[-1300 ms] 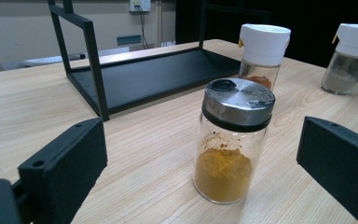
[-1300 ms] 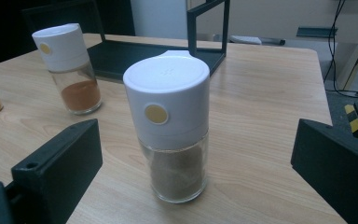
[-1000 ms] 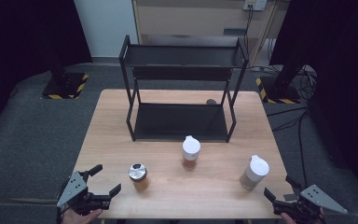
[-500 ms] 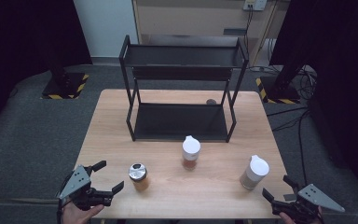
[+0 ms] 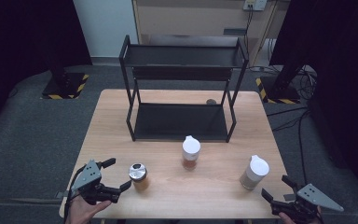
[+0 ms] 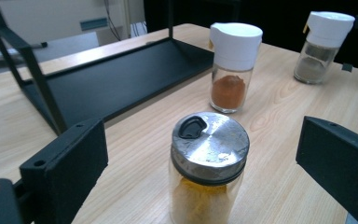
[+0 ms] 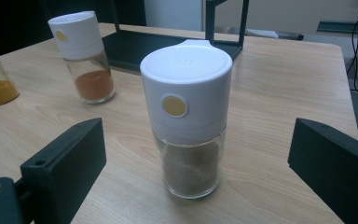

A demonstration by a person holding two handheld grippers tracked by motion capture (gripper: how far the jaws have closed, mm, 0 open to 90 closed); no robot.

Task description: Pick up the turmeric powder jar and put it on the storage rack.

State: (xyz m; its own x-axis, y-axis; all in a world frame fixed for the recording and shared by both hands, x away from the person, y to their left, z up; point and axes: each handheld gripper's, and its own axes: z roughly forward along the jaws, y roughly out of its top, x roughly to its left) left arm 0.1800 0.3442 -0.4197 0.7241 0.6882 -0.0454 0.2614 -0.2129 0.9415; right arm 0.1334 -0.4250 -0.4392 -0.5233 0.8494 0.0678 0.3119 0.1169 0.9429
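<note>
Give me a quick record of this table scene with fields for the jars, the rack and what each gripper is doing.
surface: wooden table
rack: black two-tier rack, shelves bare
left jar: metal-lid jar, yellow powder
middle jar: white-cap jar, reddish powder
right jar: white-cap jar, brownish powder
left gripper: open, jaws either side of the metal-lid jar, not touching
right gripper: open, aimed at the right jar, jaws just closing slightly

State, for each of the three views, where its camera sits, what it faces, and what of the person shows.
High view: above the table's near edge, facing the rack; both hands and grippers show.
Left gripper view: on the left gripper, facing the steel-lidded jar.
Right gripper view: on the right gripper, facing the grey-spice jar.
Both gripper views share the red-spice jar.
</note>
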